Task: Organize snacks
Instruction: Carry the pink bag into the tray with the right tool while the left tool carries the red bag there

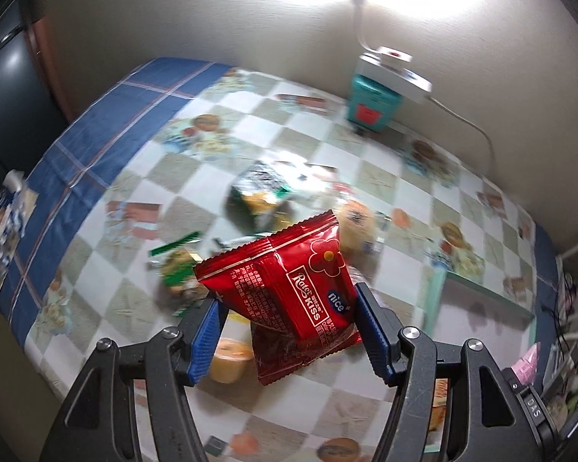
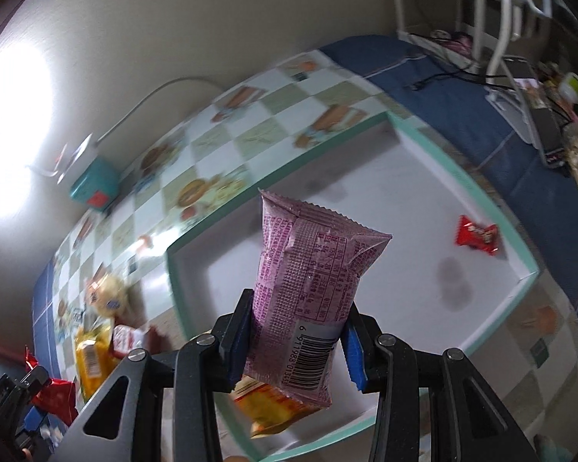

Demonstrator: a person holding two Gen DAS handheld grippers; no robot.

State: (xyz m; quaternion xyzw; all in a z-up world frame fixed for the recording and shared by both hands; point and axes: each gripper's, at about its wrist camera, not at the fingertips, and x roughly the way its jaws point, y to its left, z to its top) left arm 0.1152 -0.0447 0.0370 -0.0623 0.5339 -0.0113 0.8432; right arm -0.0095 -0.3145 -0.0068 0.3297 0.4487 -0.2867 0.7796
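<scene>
My left gripper (image 1: 287, 317) is shut on a red snack packet (image 1: 289, 288) and holds it above the checked tablecloth. Beyond it lie several loose snacks: a dark green packet (image 1: 260, 192), a green and white packet (image 1: 179, 265) and a round bun (image 1: 356, 223). My right gripper (image 2: 296, 340) is shut on a pink snack packet (image 2: 308, 281) and holds it above the white tray (image 2: 227, 254) with a teal rim. A small red packet (image 2: 476, 234) lies in the tray's far right corner. An orange packet (image 2: 269, 408) lies under the gripper in the tray.
A teal box (image 1: 372, 106) with a white lamp and cable stands at the back by the wall. A yellow packet (image 2: 92, 362) and other snacks lie left of the tray. Cables and a metal rack (image 2: 501, 19) stand at the far right.
</scene>
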